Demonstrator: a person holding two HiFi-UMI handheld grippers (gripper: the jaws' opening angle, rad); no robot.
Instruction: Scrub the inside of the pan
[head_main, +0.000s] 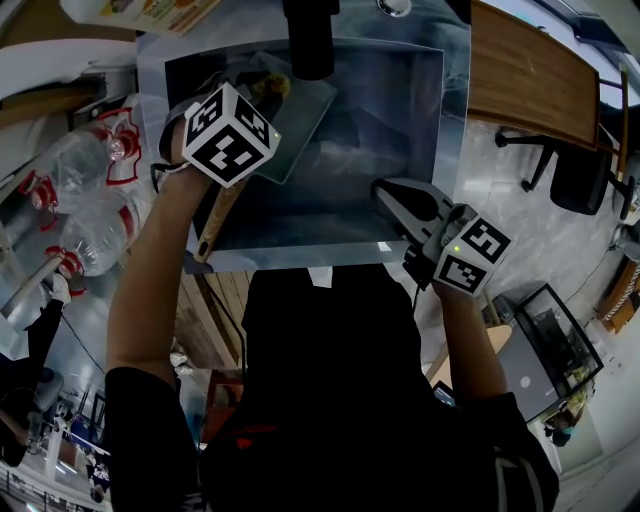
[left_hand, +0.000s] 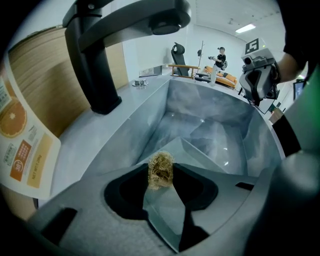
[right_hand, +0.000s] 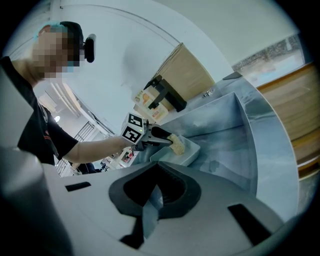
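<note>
One steel sink (head_main: 410, 110), biggest thing there. One square grey pan (head_main: 305, 120) lay inside it, at far left corner by one black faucet (head_main: 310, 40). Two clear bottles (head_main: 95, 160) stood left of sink. Two grippers: left gripper (left_hand: 160, 176) clamped one tan scrubber (right_hand: 177, 145) over pan's inside, contact unclear; right gripper (right_hand: 154, 195) closed up, nothing between jaws, hovered at sink's near right edge.

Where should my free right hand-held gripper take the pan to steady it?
Probably pinch the pan's upright right-hand rim, coming from the right with the right hand-held gripper, one jaw inside. Its wooden handle sits tight against the left arm.
</note>
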